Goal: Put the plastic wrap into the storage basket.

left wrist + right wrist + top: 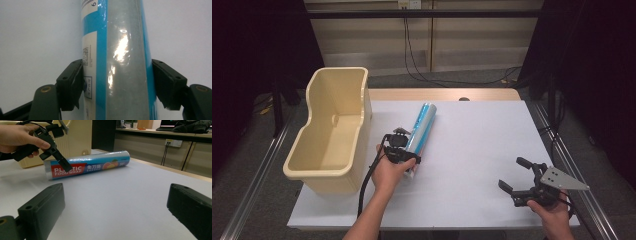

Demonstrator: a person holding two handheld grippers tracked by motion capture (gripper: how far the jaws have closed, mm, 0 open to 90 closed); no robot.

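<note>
A roll of plastic food wrap point(423, 122) with a blue label lies on the white table, its far end pointing away and to the right. My left gripper point(406, 152) straddles the roll's near end. In the left gripper view both black pads sit against the sides of the roll point(125, 37), and the left gripper point(117, 82) is shut on it. My right gripper point(513, 173) hovers open near the table's front right, with nothing between its jaws. From the right gripper point(115, 207) the roll point(100, 165) is seen lying flat, with a left-gripper finger point(63, 163) across its red label.
A tall cream plastic bin point(357, 130) stands at the table's left edge, just left of the roll. The white table top point(482, 135) stretches between the two grippers. Cables hang down the wall beyond the table's far edge.
</note>
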